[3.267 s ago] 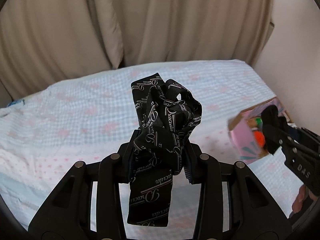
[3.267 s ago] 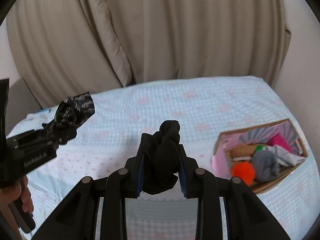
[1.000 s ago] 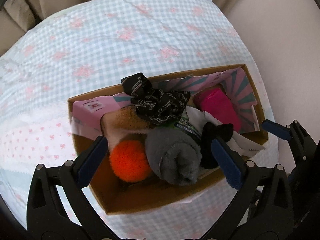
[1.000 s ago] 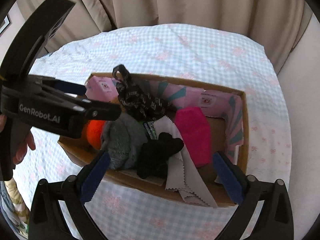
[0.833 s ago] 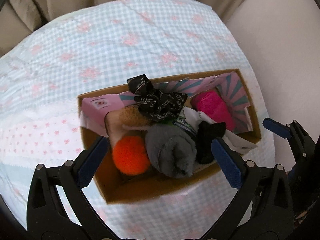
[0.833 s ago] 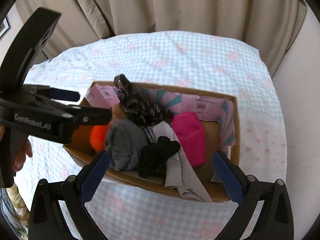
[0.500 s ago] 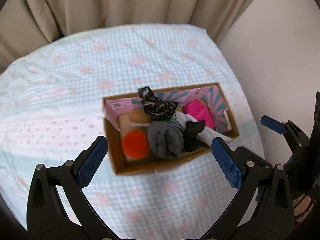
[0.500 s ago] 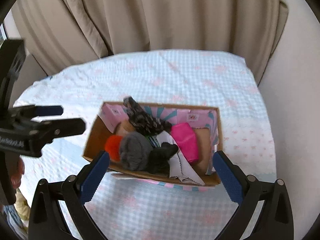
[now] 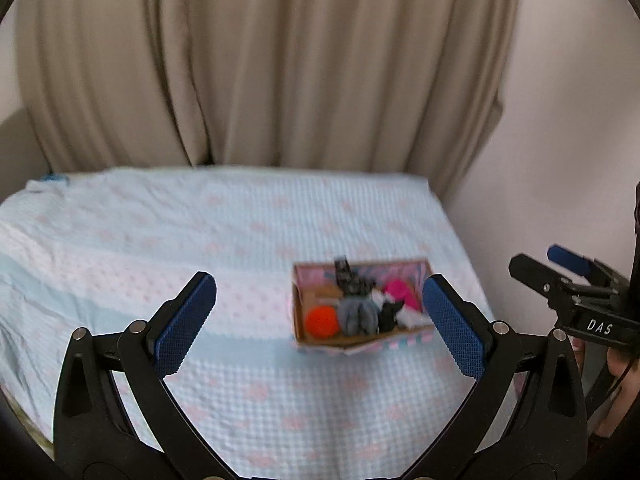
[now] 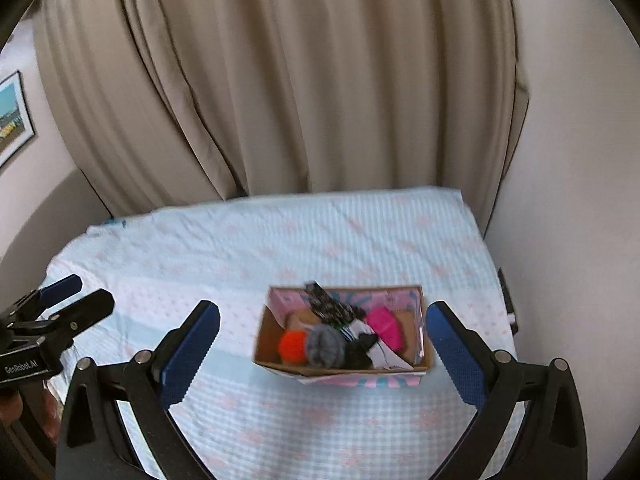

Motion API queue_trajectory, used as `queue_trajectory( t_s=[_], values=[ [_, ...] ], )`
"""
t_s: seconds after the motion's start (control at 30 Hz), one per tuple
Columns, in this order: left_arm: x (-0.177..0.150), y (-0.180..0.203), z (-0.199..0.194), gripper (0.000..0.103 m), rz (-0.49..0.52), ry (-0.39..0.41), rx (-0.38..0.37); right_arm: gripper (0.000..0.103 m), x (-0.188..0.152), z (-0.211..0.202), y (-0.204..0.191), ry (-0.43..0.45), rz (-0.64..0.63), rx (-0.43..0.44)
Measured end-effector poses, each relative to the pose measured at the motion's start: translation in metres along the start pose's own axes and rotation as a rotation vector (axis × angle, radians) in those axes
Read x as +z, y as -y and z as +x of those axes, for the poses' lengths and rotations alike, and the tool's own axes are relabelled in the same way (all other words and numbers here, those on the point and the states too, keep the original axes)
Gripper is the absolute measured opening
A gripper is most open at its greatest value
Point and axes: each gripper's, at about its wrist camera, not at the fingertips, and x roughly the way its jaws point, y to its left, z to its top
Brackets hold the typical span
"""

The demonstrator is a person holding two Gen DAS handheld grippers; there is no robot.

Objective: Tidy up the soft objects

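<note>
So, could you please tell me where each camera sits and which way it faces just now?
Left wrist: on the left gripper, looking down over the bed at the cardboard box; its open fingers and the right gripper show.
Right wrist: on the right gripper, facing the same box; the left gripper shows at its left.
Shared: box, bed, curtain.

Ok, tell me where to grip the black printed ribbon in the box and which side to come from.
Take the black printed ribbon by its upper end, coming down from above. That end rises above the cardboard box rim at the back wall, clear of the other items, while its lower part lies packed against the grey sock roll. Both the left gripper and the right gripper are open and empty.
</note>
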Motion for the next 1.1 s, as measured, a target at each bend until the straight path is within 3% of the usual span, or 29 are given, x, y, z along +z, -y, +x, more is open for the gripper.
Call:
queue_trajectory(
  t_s=[0.27, 0.47, 1.1],
  values=[
    [0.002, -0.027, -0.091, 0.103, 0.024, 0.165, 0.030, 0.103, -0.003, -0.080, -0.055, 0.154, -0.024, -0.035],
    [-0.013, -0.036, -0.123, 0.103, 0.055, 0.226, 0.038, 0.102, -0.016, -0.111, -0.080, 0.233, -0.032, -0.060],
    [-0.034, -0.041, -0.156, 0.103, 0.057, 0.270, 0.024, 0.102, -0.037, -0.137, -0.094, 0.300, -0.032, -0.105]
  ],
)
